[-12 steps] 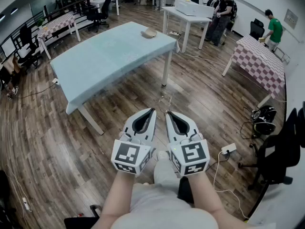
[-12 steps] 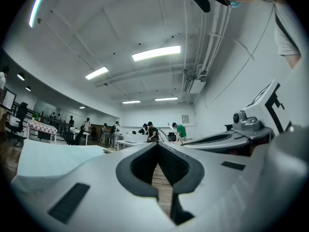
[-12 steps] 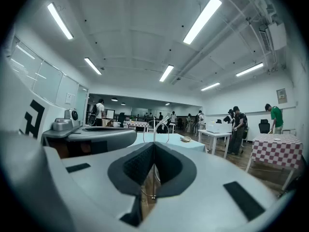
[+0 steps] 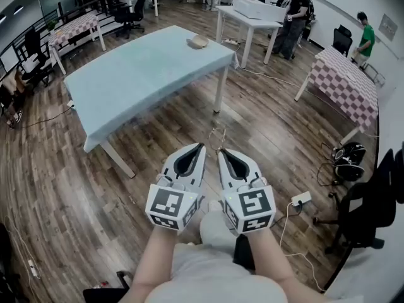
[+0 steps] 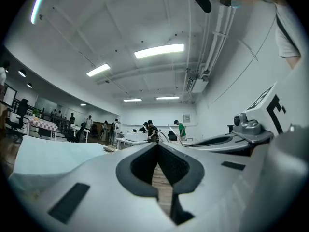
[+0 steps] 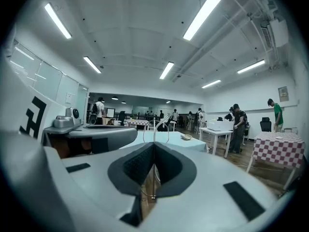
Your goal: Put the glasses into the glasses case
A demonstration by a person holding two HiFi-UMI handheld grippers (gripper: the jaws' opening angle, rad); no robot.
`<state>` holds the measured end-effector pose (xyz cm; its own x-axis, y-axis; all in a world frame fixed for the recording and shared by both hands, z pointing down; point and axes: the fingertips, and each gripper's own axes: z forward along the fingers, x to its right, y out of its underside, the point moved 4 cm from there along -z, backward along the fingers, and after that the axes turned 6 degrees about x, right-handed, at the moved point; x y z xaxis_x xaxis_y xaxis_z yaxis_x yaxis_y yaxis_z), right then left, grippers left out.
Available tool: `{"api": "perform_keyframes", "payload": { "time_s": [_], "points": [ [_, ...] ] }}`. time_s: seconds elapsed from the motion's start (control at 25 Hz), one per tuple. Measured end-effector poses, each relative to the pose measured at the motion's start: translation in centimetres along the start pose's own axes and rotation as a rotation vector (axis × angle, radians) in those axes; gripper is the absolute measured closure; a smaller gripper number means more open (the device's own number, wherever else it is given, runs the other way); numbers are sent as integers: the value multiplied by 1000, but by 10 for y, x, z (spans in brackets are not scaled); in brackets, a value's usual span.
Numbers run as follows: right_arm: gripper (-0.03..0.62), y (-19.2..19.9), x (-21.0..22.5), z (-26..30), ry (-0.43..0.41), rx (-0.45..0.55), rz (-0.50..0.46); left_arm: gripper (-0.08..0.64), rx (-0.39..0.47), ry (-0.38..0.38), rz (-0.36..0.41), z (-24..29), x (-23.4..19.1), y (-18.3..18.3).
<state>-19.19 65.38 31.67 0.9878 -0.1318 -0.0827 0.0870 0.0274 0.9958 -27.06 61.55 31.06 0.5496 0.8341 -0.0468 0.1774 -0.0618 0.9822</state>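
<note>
Status: left hand-held gripper (image 4: pixel 201 146), lower centre, jaws together, empty | right hand-held gripper (image 4: pixel 221 151) clamped on glasses (image 4: pixel 218 135), thin wire frame poking past its tips | handling: likely light, fragile, easily bent; hold at a frame arm, gently | worktop (image 4: pixel 139 74) upper left, well apart

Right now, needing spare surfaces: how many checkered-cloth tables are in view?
2. One red-and-white checkered-cloth table stands far left; the second stands at the right. More may be hidden.
</note>
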Motion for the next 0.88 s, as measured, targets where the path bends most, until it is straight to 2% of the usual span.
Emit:
{"api": "perform_keyframes", "payload": {
  "time_s": [0.12,0.88],
  "points": [
    [583,0,11,12,-1,13,33,552,-2,-5,-5,13,-8,3],
    [583,16,75,107,-50,-23,85,552,-63,-21,-2,110,-58,31]
  ]
}}
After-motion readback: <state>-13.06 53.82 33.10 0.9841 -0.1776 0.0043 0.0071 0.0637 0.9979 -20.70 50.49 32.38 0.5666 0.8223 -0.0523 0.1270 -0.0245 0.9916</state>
